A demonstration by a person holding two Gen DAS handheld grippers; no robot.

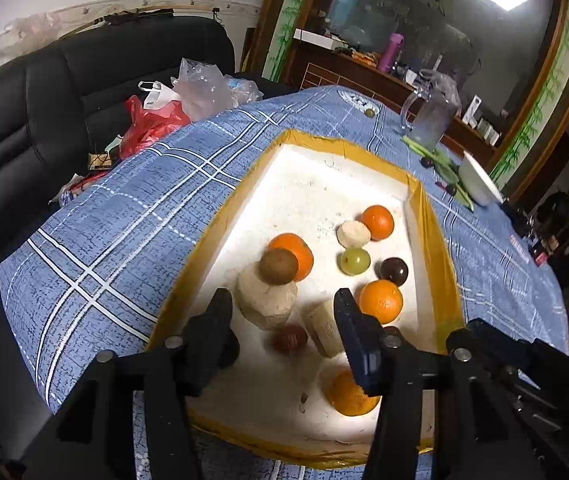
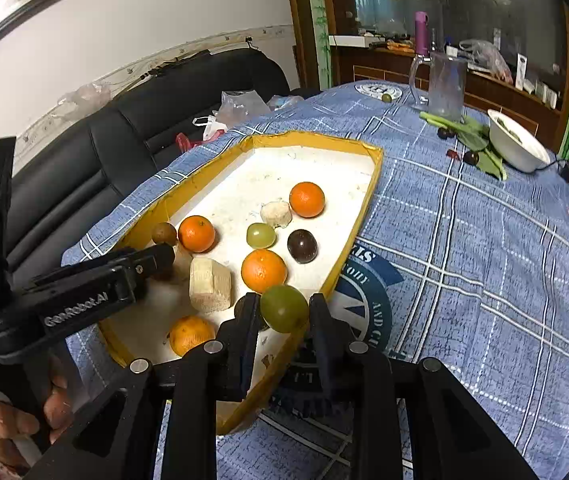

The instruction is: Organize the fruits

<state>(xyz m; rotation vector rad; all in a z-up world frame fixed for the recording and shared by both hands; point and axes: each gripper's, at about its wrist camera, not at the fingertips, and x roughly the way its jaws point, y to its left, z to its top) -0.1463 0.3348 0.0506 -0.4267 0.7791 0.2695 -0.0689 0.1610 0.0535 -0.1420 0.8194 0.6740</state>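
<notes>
A yellow-rimmed white foam box (image 1: 324, 144) (image 2: 316, 138) lies on the blue plaid tablecloth and holds several oranges, pale sugarcane chunks, a green grape (image 1: 355, 261) (image 2: 260, 235), a dark round fruit (image 1: 393, 271) (image 2: 302, 245) and a brown kiwi (image 1: 279, 266) (image 2: 164, 233). My left gripper (image 1: 282, 304) is open and empty, low over the near end of the box, above a pale chunk (image 1: 267, 300) and a red fruit (image 1: 290, 339). My right gripper (image 2: 284, 308) is shut on a second green grape (image 2: 284, 307), held above the box's near right rim.
A clear pitcher (image 2: 444, 84), a white bowl (image 2: 516, 144), green leaves and a few dark fruits (image 2: 470, 158) lie at the table's far right. A small green fruit (image 2: 385, 98) sits at the far edge. A black sofa (image 1: 44, 92) with plastic bags stands to the left.
</notes>
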